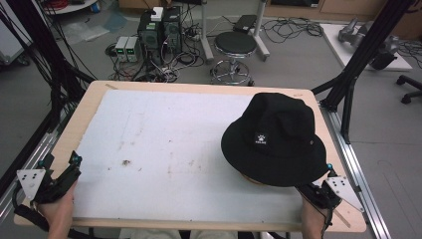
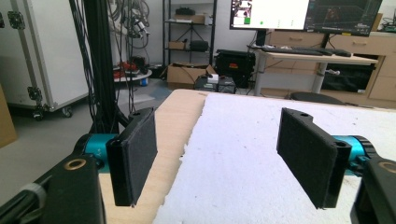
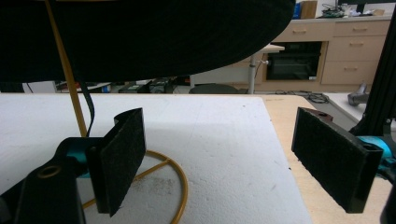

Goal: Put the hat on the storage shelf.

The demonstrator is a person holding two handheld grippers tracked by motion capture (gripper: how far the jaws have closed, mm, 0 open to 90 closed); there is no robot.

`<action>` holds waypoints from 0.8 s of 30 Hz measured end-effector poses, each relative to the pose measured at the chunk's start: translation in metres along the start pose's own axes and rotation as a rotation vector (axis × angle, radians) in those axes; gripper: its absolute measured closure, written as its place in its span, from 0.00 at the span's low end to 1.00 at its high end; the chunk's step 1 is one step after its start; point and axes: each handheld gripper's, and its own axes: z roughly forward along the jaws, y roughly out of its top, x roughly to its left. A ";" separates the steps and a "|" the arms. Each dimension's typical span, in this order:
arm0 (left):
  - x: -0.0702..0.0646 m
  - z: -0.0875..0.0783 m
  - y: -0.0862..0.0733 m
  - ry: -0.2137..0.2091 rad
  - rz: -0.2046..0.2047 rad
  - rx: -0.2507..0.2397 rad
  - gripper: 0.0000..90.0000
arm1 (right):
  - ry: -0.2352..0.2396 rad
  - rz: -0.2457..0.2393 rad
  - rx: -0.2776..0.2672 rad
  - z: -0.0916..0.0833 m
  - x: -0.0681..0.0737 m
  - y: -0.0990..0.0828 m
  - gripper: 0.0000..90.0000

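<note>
The right gripper (image 3: 224, 158) is gaping wide, empty, just under the brim of the black hat (image 1: 276, 137) sitting on its yellow wire stand (image 3: 175, 179). The left gripper (image 2: 224, 161) is also spreading wide, well apart from the hat.

One hat (image 1: 275, 137) (one stand (image 3: 161, 179))

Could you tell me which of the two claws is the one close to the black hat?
The right claw, at the table's near right corner just below the black hat brim. The left claw sits open at the near left edge, far from it.
</note>
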 end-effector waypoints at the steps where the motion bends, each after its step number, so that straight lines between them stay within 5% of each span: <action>1: 0.000 0.000 0.000 0.000 -0.003 -0.003 0.32 | -0.002 0.001 0.000 0.000 0.000 0.000 0.19; 24: 0.005 -0.003 -0.002 -0.006 -0.030 -0.002 0.33 | -0.006 0.013 0.004 0.000 -0.001 -0.001 0.19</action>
